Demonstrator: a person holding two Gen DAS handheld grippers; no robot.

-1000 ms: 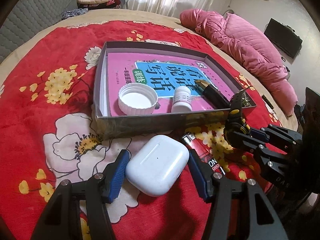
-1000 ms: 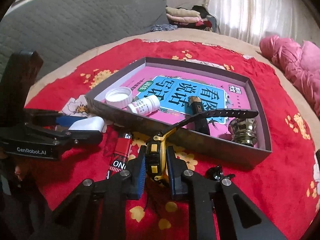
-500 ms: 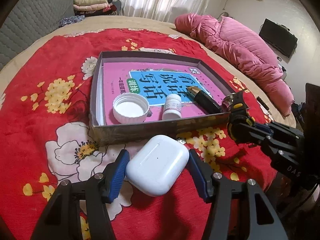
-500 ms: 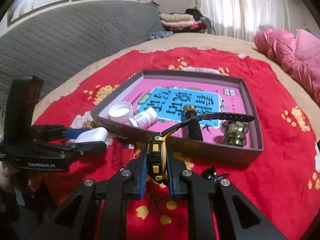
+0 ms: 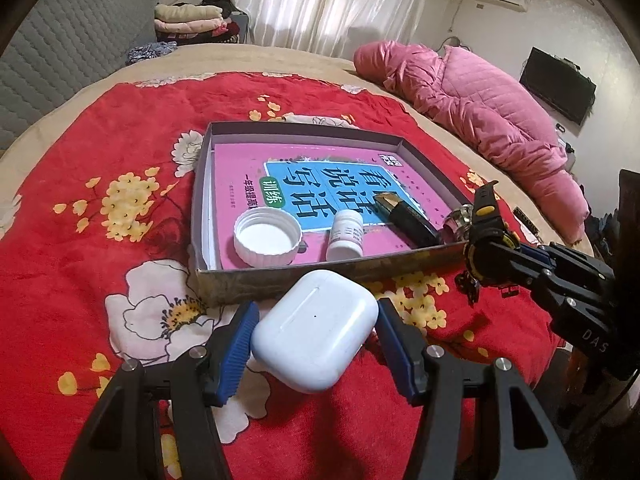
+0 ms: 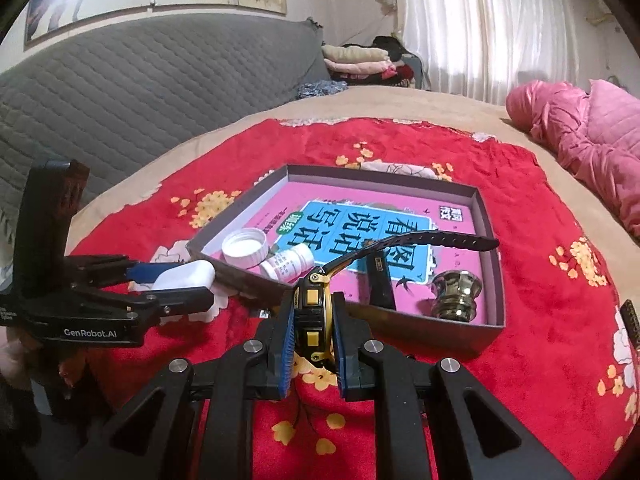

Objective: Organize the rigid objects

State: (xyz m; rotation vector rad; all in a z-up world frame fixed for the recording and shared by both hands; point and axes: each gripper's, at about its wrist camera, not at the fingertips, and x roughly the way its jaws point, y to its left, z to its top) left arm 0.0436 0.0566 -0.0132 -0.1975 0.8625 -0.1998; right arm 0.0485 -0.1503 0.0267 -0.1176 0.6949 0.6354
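One watch (image 6: pixel 313 312) strap, seemingly hidden.

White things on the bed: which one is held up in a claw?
The white rounded earbud case, between the left claw's blue pads; the white cap and white bottle lie in the box.

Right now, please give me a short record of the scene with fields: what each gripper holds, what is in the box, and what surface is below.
left gripper: closed on the white earbud case, held in front of the box
right gripper: shut on the black and yellow watch, strap pointing toward the box
box: open, holds a pink book, white cap, small white bottle, black lighter, brass knob
surface: red flowered cloth
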